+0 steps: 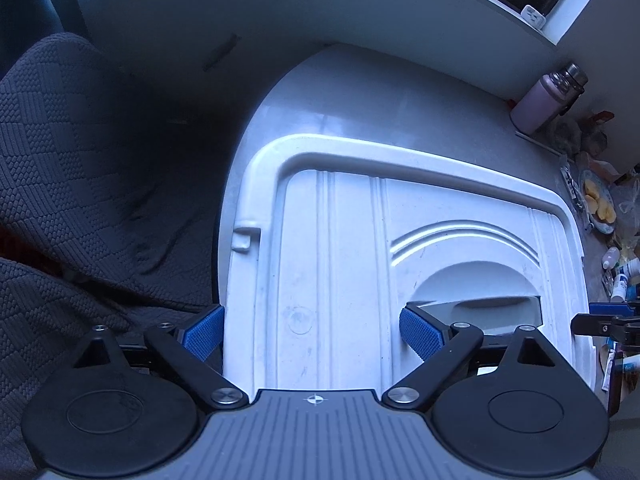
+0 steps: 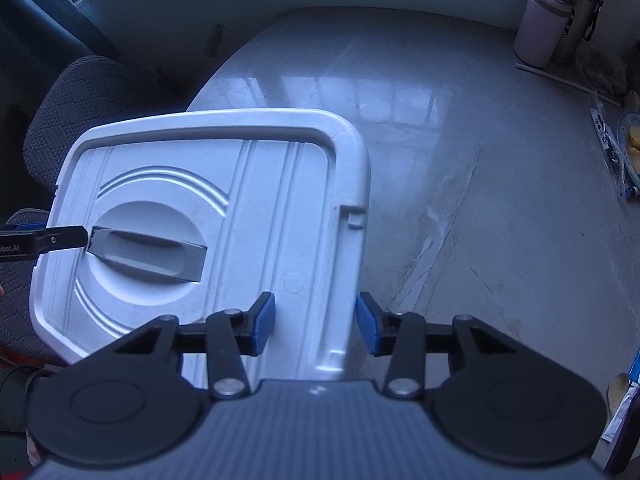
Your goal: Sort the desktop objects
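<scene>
Here we hold both tongs over a white storage box lid (image 2: 224, 216) that sits at the left edge of the grey table (image 2: 460, 140), its grey handle (image 2: 148, 250) lying flat in a round recess. The left tongs (image 1: 314, 338) stand wide, one blue pad beyond the lid's left rim and the other at the handle's end; the right tongs (image 2: 316, 326) stand fairly wide too, straddling the lid's right rim, and neither grips anything. Whether the lid is about to come off or has just been set on, we cannot tell (a shut box looks the same either way). For either, we judge it best to keep both tongs level and squeeze the rim evenly on opposite sides, so the lid does not tip. The small things to sort crowd the table's right edge: the left view shows small bottles (image 1: 622, 276) and a plate of yellow pieces (image 1: 598, 202) there. The right view alone shows two flasks, a pink flask (image 2: 542, 24) and a steel flask (image 2: 578, 12), at the far right corner; the left view shows only one clearly.
</scene>
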`<state>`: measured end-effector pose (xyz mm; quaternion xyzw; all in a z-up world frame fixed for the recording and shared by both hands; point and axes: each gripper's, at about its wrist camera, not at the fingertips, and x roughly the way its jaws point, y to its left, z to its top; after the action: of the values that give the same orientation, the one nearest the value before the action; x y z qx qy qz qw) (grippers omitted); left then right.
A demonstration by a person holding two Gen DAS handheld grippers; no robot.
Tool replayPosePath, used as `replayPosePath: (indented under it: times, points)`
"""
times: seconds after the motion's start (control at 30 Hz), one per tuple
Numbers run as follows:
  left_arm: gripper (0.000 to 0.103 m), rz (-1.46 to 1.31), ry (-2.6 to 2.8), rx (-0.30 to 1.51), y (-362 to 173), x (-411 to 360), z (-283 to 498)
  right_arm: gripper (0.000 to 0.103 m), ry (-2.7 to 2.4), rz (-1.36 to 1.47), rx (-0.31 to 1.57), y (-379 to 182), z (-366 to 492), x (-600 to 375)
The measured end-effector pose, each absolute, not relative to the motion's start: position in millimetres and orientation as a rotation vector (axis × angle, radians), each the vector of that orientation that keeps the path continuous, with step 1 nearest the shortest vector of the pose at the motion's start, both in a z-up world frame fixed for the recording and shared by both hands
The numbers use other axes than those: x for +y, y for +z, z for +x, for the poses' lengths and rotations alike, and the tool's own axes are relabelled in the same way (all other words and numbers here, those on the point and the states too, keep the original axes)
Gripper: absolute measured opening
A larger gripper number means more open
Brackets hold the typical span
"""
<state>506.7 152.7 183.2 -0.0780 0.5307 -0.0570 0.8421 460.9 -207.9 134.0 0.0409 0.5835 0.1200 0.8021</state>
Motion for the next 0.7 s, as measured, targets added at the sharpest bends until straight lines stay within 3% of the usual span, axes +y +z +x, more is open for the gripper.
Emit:
replayPosePath:
  times: [0.33, 0.6, 0.7]
  points:
    - [0.095, -0.171, -0.111, 1.136, 176, 155, 505, 0.048, 0.245, 0.123, 1.234, 133, 462, -205]
    - [0.095, -0.142, -0.081, 1.131, 179, 147, 504, 0.063, 0.255, 0.103, 1.246, 137, 459, -197]
    - [0.101, -0.133, -0.062, 1.112, 178, 143, 500, 0.071, 0.269, 0.098, 1.245, 128, 460, -201]
